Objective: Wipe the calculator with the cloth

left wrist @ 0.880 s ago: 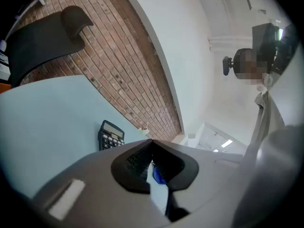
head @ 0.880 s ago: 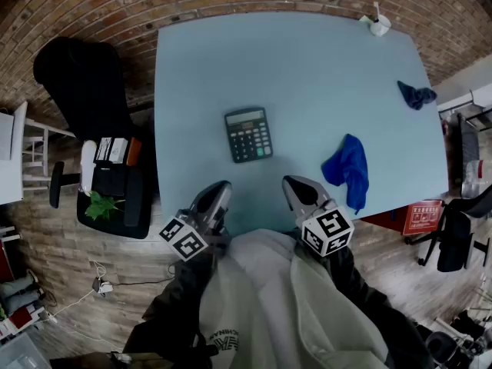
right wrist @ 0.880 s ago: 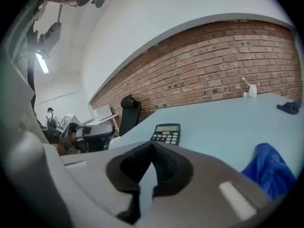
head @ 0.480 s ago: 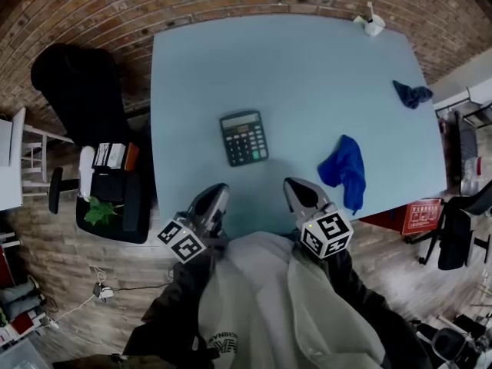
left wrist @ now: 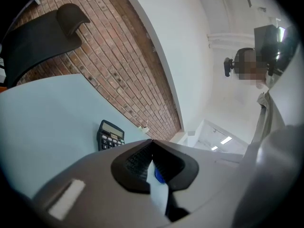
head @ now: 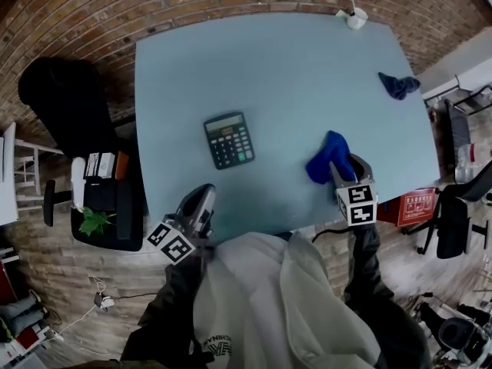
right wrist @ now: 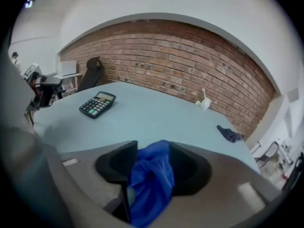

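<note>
A: Calculator (head: 228,140)?
B: Flat on the worktop (head: 292,68), keys up, left of the middle, well clear of every edge. Nothing is touching it.
A: Cloth (head: 326,157)?
B: Blue, bunched up, by the near edge toward the right corner, well apart from the calculator.
A: Right gripper (head: 344,167)?
B: Tilted down onto the cloth. Its jaws are clamped on it, with the fabric packed between them and against both pads. The rest of the cloth lies on the worktop.
A: Left gripper (head: 201,198)?
B: At the near edge, left part, just short of the calculator and pointing about level. Its jaws are together with nothing between them.
A: Anything else?
B: A darker cloth (head: 397,85) is crumpled by the right edge, toward the far corner. A small white thing (head: 353,18) is at the far right corner, too small to tell what it is. A black chair (head: 65,102) stands off the left edge.
</note>
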